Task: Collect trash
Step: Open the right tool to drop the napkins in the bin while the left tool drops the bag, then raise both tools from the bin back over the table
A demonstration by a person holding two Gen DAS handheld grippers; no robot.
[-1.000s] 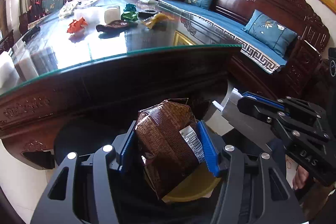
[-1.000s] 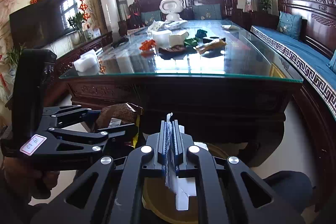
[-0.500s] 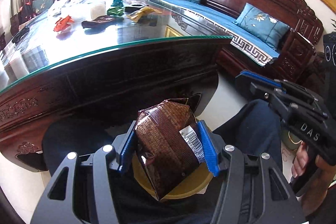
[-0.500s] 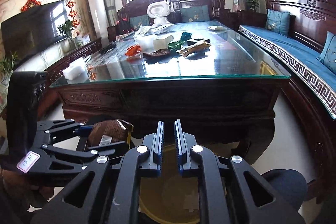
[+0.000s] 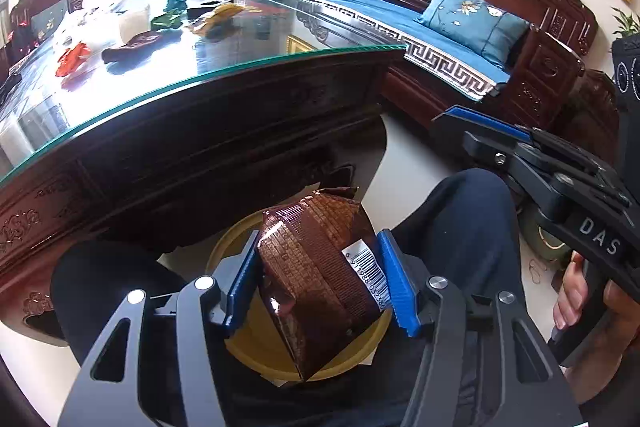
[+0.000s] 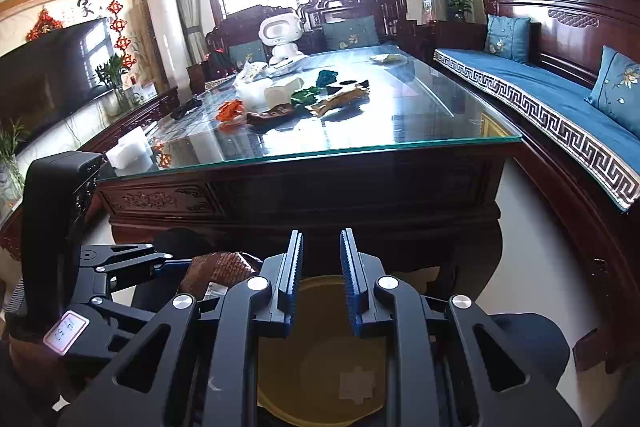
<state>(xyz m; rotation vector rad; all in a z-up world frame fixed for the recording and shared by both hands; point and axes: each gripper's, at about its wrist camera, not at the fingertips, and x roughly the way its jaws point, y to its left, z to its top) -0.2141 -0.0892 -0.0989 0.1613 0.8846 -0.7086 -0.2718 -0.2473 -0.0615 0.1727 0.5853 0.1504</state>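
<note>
The left claw [image 5: 318, 281] is clamped on a brown snack wrapper [image 5: 320, 275], its blue pads [image 5: 396, 287] pressing the packet's two sides; a white barcode label faces the right-hand pad. The packet hangs directly over a yellow bin [image 5: 236, 251], whose round rim shows beneath and behind it, set on the floor between the person's dark-trousered knees [image 5: 460, 227].

The right claw [image 6: 320, 269] stands parted with nothing between its ribbed fingers [image 6: 294, 267], above the same yellow bin [image 6: 320, 379]. A pale scrap of paper [image 6: 356, 385] lies on the bin's bottom. To its left, in the right wrist view, the left claw [image 6: 176, 261] appears side-on with the brown snack wrapper [image 6: 218, 267] in its grip.

Beyond the bin rises the dark carved wooden frame of a glass-topped surface [image 6: 360, 131]. Well back on the glass lie more pieces of trash: an orange wrapper [image 6: 230, 109], a dark brown wrapper [image 6: 272, 115], green wrappers [image 6: 306, 95], a golden wrapper [image 6: 340, 99] and white tissue boxes [image 6: 282, 93]. A small white toy robot [image 6: 280, 39] stands at the far end. A carved bench with blue cushions [image 6: 532, 95] runs along the right side.
</note>
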